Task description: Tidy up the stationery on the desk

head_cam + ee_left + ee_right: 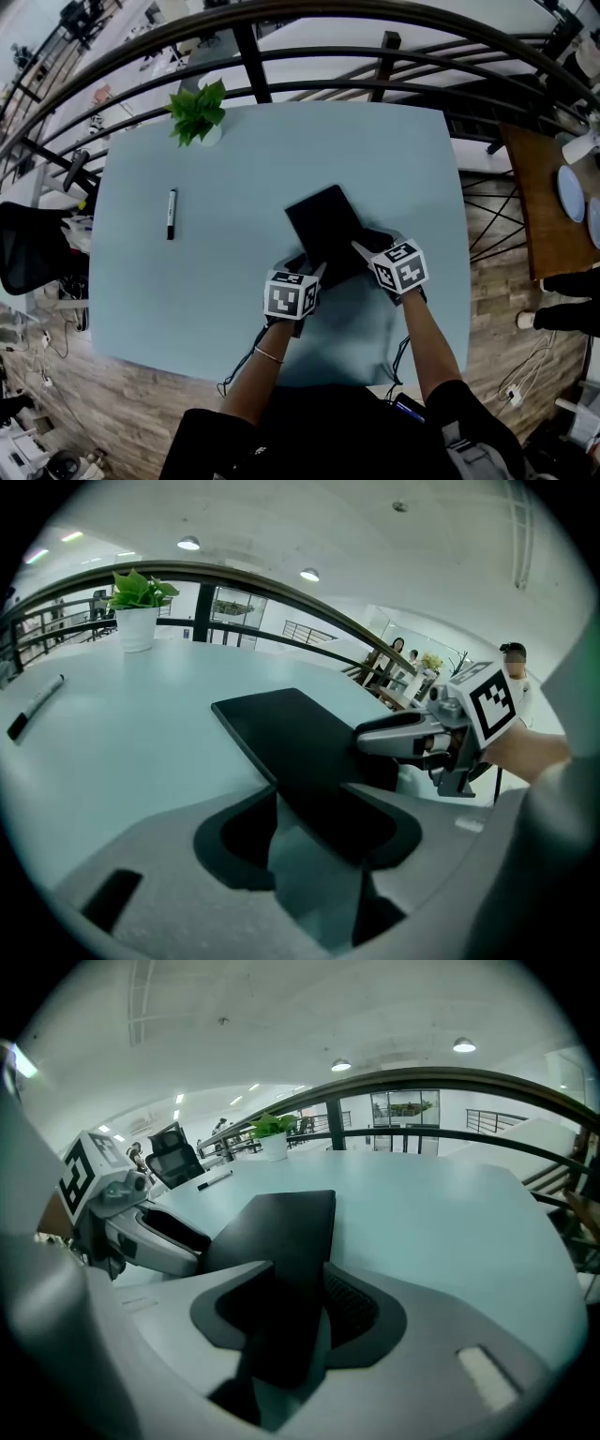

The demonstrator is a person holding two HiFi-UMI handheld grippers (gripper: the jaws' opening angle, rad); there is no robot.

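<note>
A flat black notebook [323, 230] lies slanted on the pale blue desk [187, 300], near its front middle. My left gripper [314, 274] is at the notebook's near left corner and my right gripper [361, 251] at its near right edge. In the left gripper view the notebook [291, 742] runs into the gap between the jaws [309, 808], which close on its corner; the right gripper [394, 738] shows beyond. In the right gripper view the notebook [281, 1232] stands tilted between the jaws [295, 1283], pressed by them. A black marker pen [172, 214] lies alone at the desk's left.
A potted green plant [199, 112] stands at the desk's far left corner. A dark curved railing [309, 56] runs behind the desk. A black office chair [28, 248] is left of it, a wooden table with plates [544, 206] to the right.
</note>
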